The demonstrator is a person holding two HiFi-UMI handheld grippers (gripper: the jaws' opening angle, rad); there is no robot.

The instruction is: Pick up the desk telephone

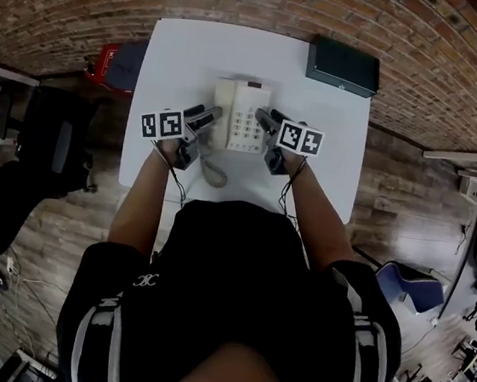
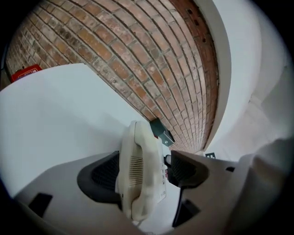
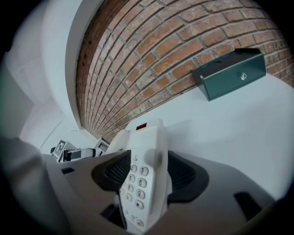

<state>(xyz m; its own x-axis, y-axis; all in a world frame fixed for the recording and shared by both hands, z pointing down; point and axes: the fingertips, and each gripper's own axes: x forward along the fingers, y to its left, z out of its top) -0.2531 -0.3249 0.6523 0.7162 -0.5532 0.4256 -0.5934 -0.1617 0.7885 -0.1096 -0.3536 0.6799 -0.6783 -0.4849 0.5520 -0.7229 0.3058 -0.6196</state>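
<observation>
1. Desk telephone [image 1: 240,116] sits mid-table [image 1: 176,59] — the left gripper [image 1: 206,118] straddles its left side and the right gripper [image 1: 264,120] its right side, both spread wide.
2. Pre-grasp: next, both should clamp evenly, then lift.
3. Bare tabletop lies either side — the green box [image 1: 343,65] sits far right, well apart.

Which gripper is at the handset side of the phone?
The left gripper, its open jaws straddling the handset on the desk telephone; the right gripper's straddle the keypad edge instead.

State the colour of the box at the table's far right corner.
The box is dark green; the right gripper view shows it best.
</observation>
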